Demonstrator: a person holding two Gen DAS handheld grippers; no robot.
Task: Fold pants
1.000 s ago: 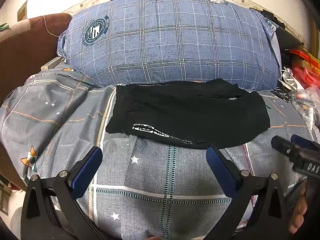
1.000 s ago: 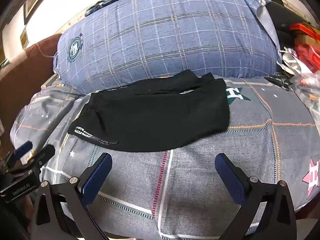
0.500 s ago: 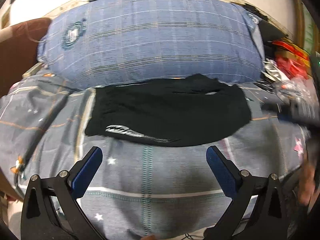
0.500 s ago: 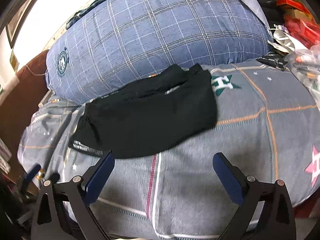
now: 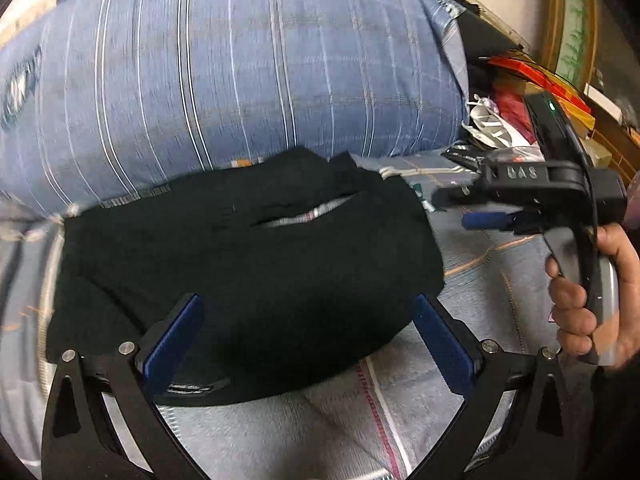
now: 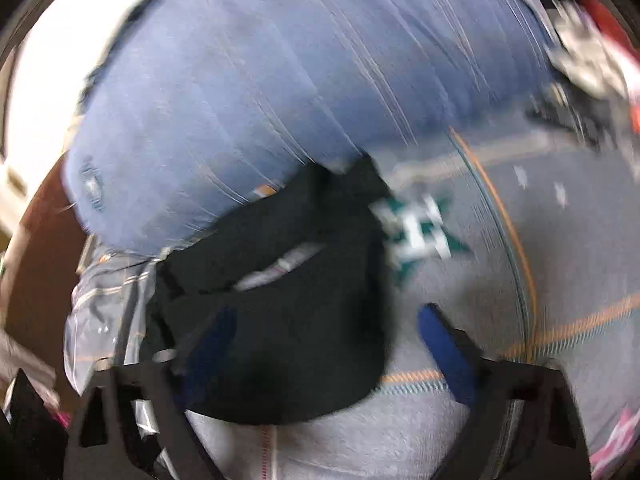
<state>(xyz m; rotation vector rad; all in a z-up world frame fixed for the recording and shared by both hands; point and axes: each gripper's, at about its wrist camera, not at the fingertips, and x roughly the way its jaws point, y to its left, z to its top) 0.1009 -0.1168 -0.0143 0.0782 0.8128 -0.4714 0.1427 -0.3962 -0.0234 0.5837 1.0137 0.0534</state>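
Black pants lie folded into a wide flat bundle on the grey patterned bedspread, in front of a big blue plaid pillow. My left gripper is open, its blue pads over the bundle's near edge. The right gripper shows at the right of this view, hand-held, pointing at the bundle's right end. In the blurred right wrist view the right gripper is open, its left pad over the pants, its right pad over the bedspread.
The pillow fills the back. Red and white bags and clutter sit at the right of the bed. A brown headboard or chair is at the left.
Both grippers have moved forward and closer to the pants, which now fill the views. The right gripper swung to the pants' right end. The pants have not moved.
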